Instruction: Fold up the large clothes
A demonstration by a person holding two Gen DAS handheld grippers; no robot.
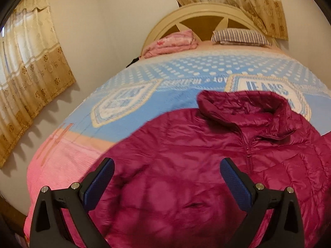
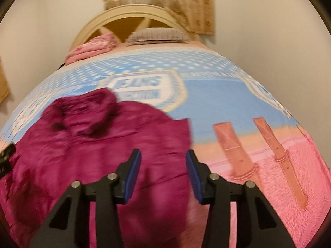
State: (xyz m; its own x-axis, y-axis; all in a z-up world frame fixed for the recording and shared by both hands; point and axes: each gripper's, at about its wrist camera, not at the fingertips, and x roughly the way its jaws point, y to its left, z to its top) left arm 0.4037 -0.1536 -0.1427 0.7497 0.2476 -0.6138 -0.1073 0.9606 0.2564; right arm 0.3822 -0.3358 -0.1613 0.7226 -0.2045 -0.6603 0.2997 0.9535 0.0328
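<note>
A magenta quilted puffer jacket [image 1: 196, 155] lies front-up on the bed, zipped, with its collar toward the headboard. In the left wrist view my left gripper [image 1: 166, 167] hovers over the jacket's left half, jaws wide apart, nothing between them. In the right wrist view the same jacket [image 2: 86, 136] fills the lower left, blurred. My right gripper [image 2: 163, 161] hangs above the jacket's right edge with its blue pads [image 2: 133, 177] partly apart and not pressing on the fabric. A black bit of the other gripper [image 2: 7, 155] shows at the left edge.
The bed carries a blue, white and pink blanket [image 1: 144, 78] [image 2: 238, 103]. A folded pink blanket [image 1: 171, 43] and a striped pillow [image 1: 240, 36] lie by the cream headboard [image 1: 198, 12]. Curtains [image 1: 31, 72] hang on the left wall and behind the headboard.
</note>
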